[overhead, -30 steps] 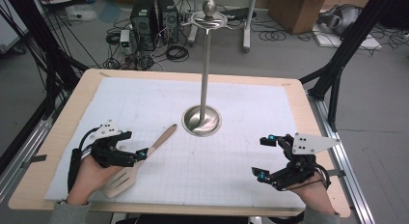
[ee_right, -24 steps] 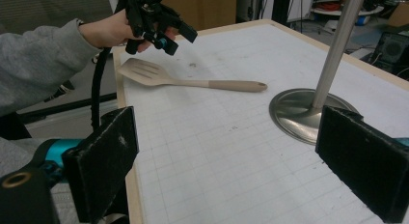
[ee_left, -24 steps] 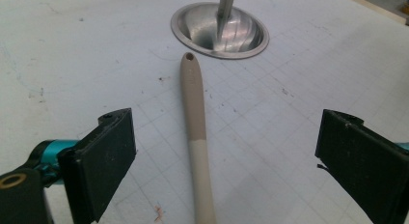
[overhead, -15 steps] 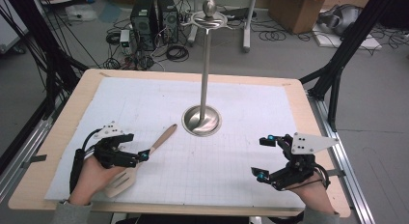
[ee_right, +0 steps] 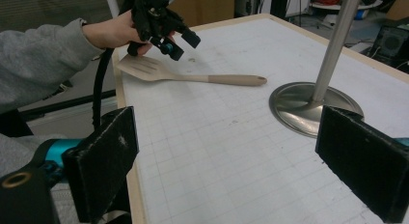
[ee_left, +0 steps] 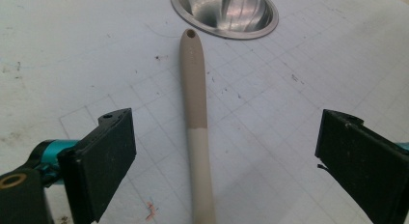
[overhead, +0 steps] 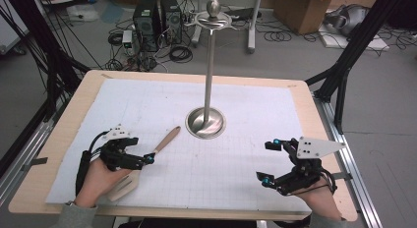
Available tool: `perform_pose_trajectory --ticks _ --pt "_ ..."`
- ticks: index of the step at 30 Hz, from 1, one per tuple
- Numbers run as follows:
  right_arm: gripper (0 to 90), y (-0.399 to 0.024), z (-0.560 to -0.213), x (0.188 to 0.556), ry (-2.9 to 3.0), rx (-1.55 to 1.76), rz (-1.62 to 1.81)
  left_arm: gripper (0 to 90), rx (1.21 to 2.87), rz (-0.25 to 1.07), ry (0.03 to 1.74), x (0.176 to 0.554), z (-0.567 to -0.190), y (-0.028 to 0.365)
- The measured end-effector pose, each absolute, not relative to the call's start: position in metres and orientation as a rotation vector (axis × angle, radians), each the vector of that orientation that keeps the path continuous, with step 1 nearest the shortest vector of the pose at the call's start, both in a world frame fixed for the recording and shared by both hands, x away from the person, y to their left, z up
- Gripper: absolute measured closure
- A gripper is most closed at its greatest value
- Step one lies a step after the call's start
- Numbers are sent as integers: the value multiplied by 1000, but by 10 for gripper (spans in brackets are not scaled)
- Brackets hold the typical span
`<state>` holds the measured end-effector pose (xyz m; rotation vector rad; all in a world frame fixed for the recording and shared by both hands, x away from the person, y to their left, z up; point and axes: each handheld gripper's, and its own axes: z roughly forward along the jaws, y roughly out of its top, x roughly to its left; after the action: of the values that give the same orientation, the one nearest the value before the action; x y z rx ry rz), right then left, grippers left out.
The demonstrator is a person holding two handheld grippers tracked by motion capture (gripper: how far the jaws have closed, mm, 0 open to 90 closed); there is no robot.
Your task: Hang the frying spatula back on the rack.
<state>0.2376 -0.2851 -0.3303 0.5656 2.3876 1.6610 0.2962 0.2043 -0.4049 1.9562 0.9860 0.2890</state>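
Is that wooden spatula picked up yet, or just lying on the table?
Lying flat. The beige slotted wooden spatula rests on the white gridded mat; the left hand-held gripper straddles its handle, jaws open.

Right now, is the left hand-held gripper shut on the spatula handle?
No, the left hand-held gripper is open, its jaws wide apart on either side of the spatula handle without touching it.

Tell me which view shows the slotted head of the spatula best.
The right gripper view: the wooden spatula lies side-on, its slots plain, below the open left gripper. The high view has the head partly under that gripper. The left gripper view shows the handle.
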Motion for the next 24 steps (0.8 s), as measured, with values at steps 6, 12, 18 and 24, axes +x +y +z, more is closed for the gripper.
perform_pose_trajectory --ticks 6,12,18,24 --pt "70 -286 -332 236 2402 573 1650 82 2009 314 993 300 -410 200" --pt "70 -291 -332 234 2385 580 1647 96 2030 325 1008 303 -414 198" --pt "70 -289 -333 234 2398 584 1635 109 2048 331 1016 303 -416 196" --pt "70 -289 -334 234 2407 588 1631 128 2057 344 1035 304 -419 195"
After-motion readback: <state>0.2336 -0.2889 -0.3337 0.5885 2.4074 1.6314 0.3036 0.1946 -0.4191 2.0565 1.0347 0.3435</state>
